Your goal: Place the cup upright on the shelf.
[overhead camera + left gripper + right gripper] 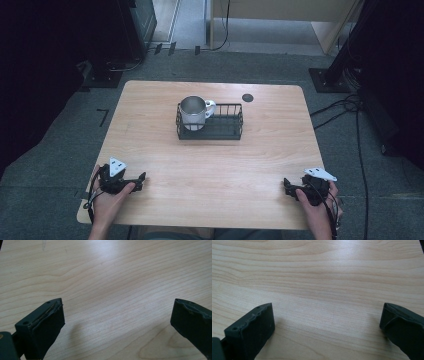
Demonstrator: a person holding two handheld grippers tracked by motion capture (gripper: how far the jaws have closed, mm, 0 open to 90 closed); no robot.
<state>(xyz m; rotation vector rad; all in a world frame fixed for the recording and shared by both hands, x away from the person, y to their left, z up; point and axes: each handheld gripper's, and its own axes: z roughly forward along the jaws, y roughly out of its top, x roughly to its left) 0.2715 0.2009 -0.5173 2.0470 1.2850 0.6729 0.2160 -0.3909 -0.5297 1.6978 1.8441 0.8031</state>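
Lower left of the high view: the left gripper (141, 178) rests on the wooden table (150, 130) near its front edge, held in the person's left hand (107, 200). In the left gripper view its jaws stand wide apart over bare wood, holding nothing. Lower right: the right gripper (287, 184) rests on the table likewise, jaws spread wide and empty in the right gripper view. Farther back, at frame centre, the metal mug (194, 112) stands upright in the left end of a black wire basket (227, 122), well apart from both grippers. A dark round disc (247, 97) sits beyond the basket.
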